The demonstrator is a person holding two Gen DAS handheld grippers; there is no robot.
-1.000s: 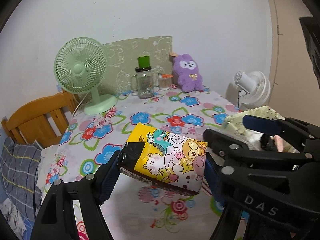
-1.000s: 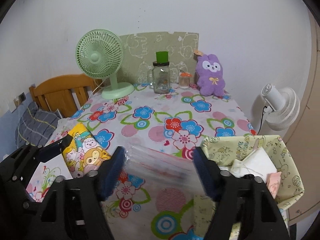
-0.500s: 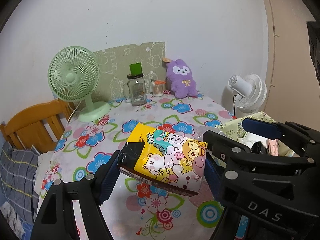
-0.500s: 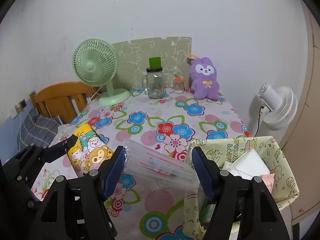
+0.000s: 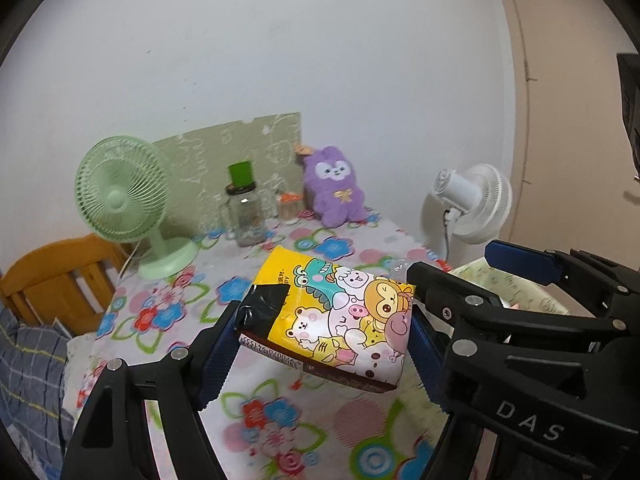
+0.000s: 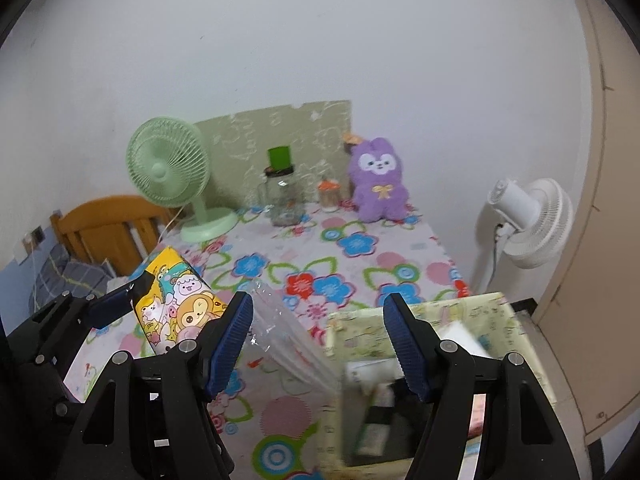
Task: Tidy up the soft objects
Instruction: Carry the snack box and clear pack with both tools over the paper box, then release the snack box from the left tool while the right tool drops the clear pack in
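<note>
A yellow cartoon-animal print with a black corner is being shown on the tissue pack (image 5: pixel 338 316). Blue, red and pink flowers with green outlines are being displayed across the white tablecloth (image 6: pixel 348 256). Pale green is being shown by the desk fan (image 6: pixel 170 172), purple with a white face and gold bow by the plush (image 6: pixel 378 184), white by the second fan (image 6: pixel 528 220), and pale yellow-green print by the fabric basket (image 6: pixel 440 308). Blue pads on black are being seen on both grippers.

The left gripper (image 5: pixel 320 340) is built of matte black plastic arms fastened with round silver screws; ribbed blue pads (image 5: pixel 218 354) are fitted inside the fingers; white "DAS" lettering is printed; the right gripper (image 6: pixel 318 342) is made alike.
</note>
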